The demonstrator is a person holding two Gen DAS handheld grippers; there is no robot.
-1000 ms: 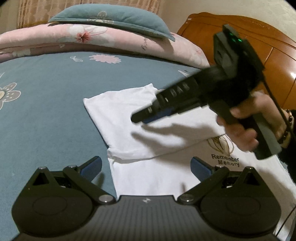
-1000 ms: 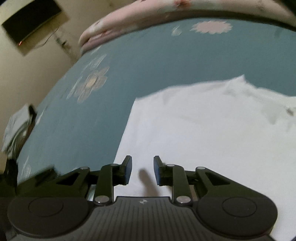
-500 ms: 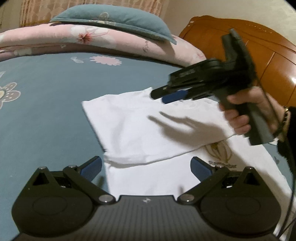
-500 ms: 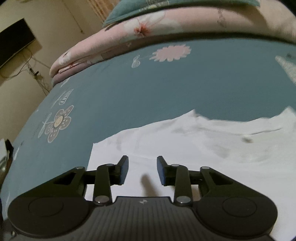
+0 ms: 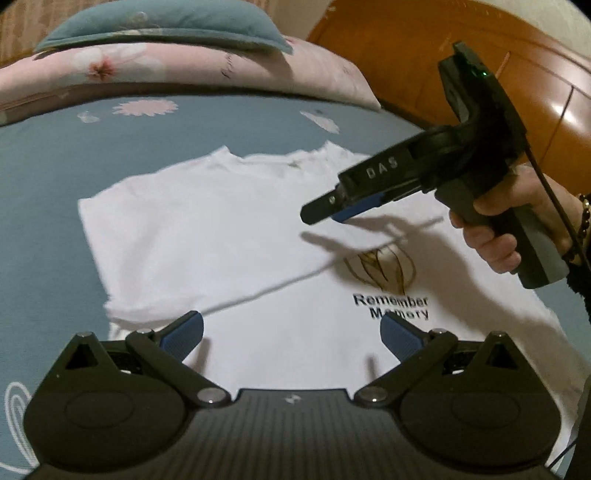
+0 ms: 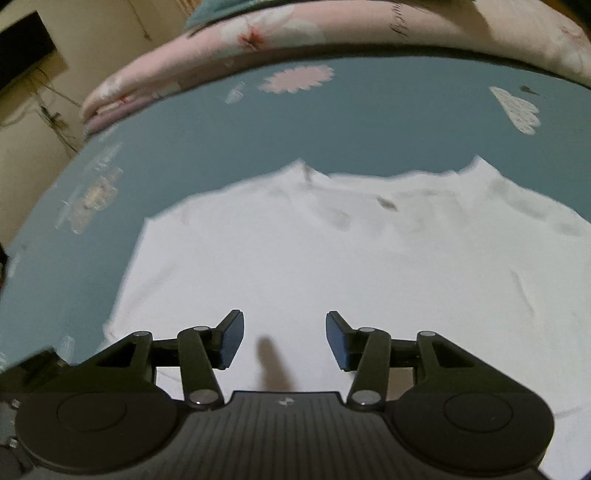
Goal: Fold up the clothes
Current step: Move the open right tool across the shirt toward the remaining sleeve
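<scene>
A white T-shirt [image 5: 229, 236] [image 6: 332, 266] lies flat on the blue bed sheet [image 5: 48, 177], its left sleeve folded in over the body and a brown emblem with dark lettering [image 5: 388, 291] showing. My left gripper [image 5: 291, 334] hangs open just above the shirt's lower part, with nothing between its blue pads. My right gripper [image 6: 284, 341] [image 5: 332, 210] hovers over the shirt's upper middle, held in a hand [image 5: 517, 229]. Its jaws are opening and only bare cloth lies below the gap.
A pink floral quilt [image 5: 166, 70] with a blue pillow [image 5: 155, 22] on it lies at the head of the bed. A wooden headboard [image 5: 480, 44] stands at the right. A dark screen [image 6: 18, 62] hangs on the wall beyond the bed's left side.
The right gripper has swung from the shirt's left edge toward its middle and its jaws have widened. The left gripper's view has shifted right, bringing the shirt's print and collar into sight.
</scene>
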